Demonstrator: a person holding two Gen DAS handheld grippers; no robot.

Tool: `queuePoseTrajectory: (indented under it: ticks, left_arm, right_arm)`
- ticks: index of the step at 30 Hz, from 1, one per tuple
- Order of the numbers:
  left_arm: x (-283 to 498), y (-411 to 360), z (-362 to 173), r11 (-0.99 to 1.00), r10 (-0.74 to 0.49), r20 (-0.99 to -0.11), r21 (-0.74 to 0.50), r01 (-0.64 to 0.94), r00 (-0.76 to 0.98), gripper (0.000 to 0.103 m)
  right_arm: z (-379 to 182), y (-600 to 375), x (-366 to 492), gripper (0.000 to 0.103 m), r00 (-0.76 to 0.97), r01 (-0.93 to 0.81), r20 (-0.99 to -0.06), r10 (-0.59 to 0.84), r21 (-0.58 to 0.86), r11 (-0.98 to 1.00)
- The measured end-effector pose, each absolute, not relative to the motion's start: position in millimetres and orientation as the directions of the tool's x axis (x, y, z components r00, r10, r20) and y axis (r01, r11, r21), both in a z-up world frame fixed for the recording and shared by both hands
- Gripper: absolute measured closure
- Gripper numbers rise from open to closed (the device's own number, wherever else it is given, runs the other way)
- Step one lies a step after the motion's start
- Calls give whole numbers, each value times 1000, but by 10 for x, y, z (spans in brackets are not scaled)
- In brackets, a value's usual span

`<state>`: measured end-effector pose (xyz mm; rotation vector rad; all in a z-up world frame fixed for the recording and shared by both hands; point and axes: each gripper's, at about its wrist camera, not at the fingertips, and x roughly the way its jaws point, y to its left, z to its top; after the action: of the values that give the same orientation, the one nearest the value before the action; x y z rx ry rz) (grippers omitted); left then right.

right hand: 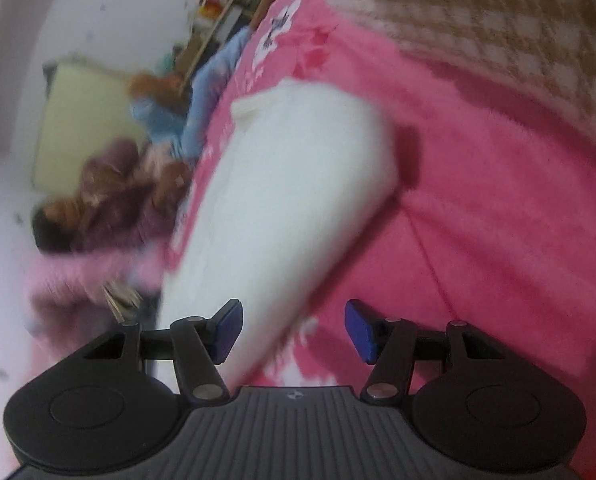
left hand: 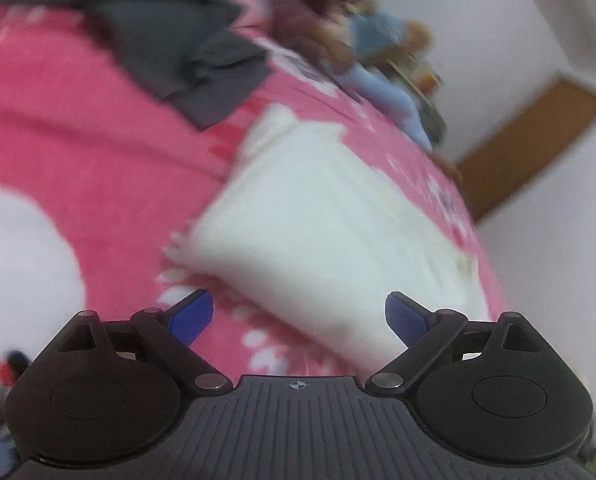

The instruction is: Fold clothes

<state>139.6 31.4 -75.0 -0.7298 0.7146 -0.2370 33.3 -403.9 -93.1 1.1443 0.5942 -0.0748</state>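
A folded white garment lies flat on the pink bedspread, just ahead of my left gripper. That gripper stands open and wide, its blue pads empty above the spread. A dark grey garment lies crumpled farther back on the left. In the right wrist view the same white garment runs from the centre down toward my right gripper. Its jaws are open, with the garment's near edge in front of the left blue pad, not pinched. Both views are blurred.
Stuffed toys and a light blue cloth sit at the bed's far edge by the white wall. A brown door panel shows at the right. A brown checked cloth lies at the bedspread's upper right.
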Motion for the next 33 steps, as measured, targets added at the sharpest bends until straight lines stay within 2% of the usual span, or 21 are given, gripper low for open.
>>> queuePoseTrajectory:
  ticks: [3,5,6,7,9,10,11,13,15,22,26,28,30,31,33]
  left_arm:
    - [1548,373,-823,682,-420,-467,-728,-69,778,7]
    - [1627,349,-837,685,-397,-471,-723,-87,787,8]
    - [1662,329,-835,696,-374,-483,-710,-104,792,11]
    - [1701,303,-823,716,-336,-504,-686,-132,796,27]
    - [1741,311,-796,721,-294,-537,-668,-185,791,48]
    - [1753,328,-781,715,-280,-551,-666,-212,786,58]
    - [1756,347,-758,711,-274,-555,-667,-223,785,63]
    - [1731,393,-686,705,-286,-530,-680,-200,798,78]
    - [1658,415,-582,718,-288,-514,-674,-173,808,83]
    - [1031,627,-184,798,-311,-502,-599,-65,807,84]
    - [532,963,-239,795,-350,-570,-601,-87,743,81]
    - [352,1079,-376,817,-342,-633,-566,-114,694,67]
    - [188,1197,-483,838,-282,-677,-519,-168,680,64]
    - [113,1257,-499,842,-250,-683,-503,-194,686,58]
    - [0,1355,-425,848,-200,-662,-486,-211,723,50]
  right_arm:
    - [-972,-4081,541,43,862,354,-469,193,829,432]
    - [-1008,-4087,734,44,871,349,-461,171,824,446]
    - [-1019,-4087,811,46,873,352,-462,157,820,452]
    - [-1027,-4086,877,50,874,359,-465,141,814,456]
    - [-1005,-4070,942,61,873,363,-470,127,802,474]
    - [-989,-4060,968,70,873,363,-473,122,796,484]
    - [-939,-4039,951,81,875,353,-469,119,788,504]
    - [-799,-3983,874,82,884,321,-454,116,767,555]
    - [-679,-3957,786,82,894,284,-427,138,776,563]
    - [-458,-3906,111,83,868,208,-417,269,798,565]
    - [-508,-3875,-477,82,810,176,-430,399,827,534]
    - [-595,-3809,-690,78,762,185,-481,433,803,566]
    - [-734,-3808,-798,67,710,278,-578,402,754,595]
    - [-808,-3815,-842,56,679,331,-628,379,724,606]
    - [-839,-3908,-999,55,680,366,-625,383,742,561]
